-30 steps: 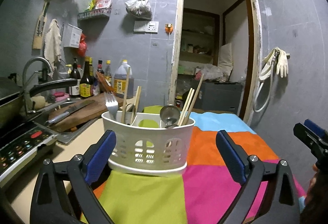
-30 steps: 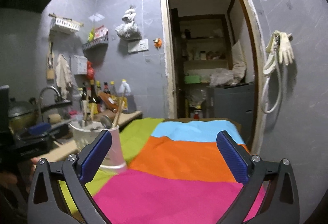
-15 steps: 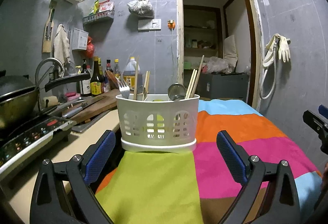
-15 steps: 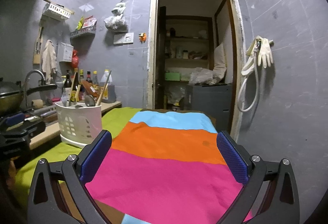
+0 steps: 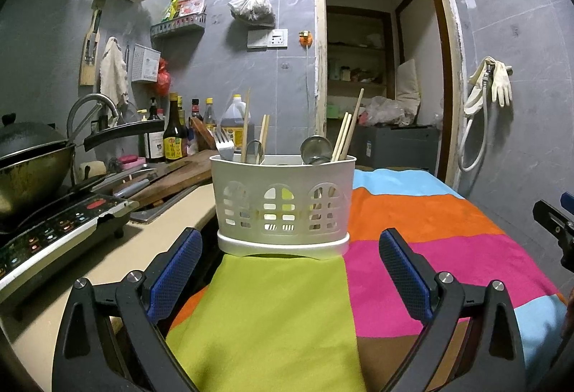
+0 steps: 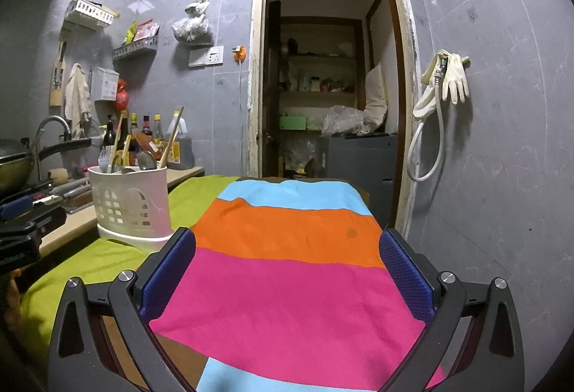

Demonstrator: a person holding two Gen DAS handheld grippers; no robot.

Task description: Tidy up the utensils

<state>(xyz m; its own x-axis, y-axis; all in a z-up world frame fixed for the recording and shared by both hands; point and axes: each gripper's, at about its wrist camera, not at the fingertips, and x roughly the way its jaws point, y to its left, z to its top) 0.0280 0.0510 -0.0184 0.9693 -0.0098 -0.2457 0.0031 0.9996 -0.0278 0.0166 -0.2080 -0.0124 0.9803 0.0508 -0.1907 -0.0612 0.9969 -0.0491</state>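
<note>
All utensils I can see stand in the white holder (image 5: 283,201); the left tool (image 5: 288,270) and right tool (image 6: 287,270) are spread apart and empty, so the task seems nearly done.

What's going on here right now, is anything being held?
Nothing is held. Both tongs are open and empty: the left tongs face the white utensil caddy, and the right tongs hover over the striped cloth. The caddy stands on the cloth's green part and holds a fork, chopsticks and a spoon. No utensils lie loose on the cloth.
</note>
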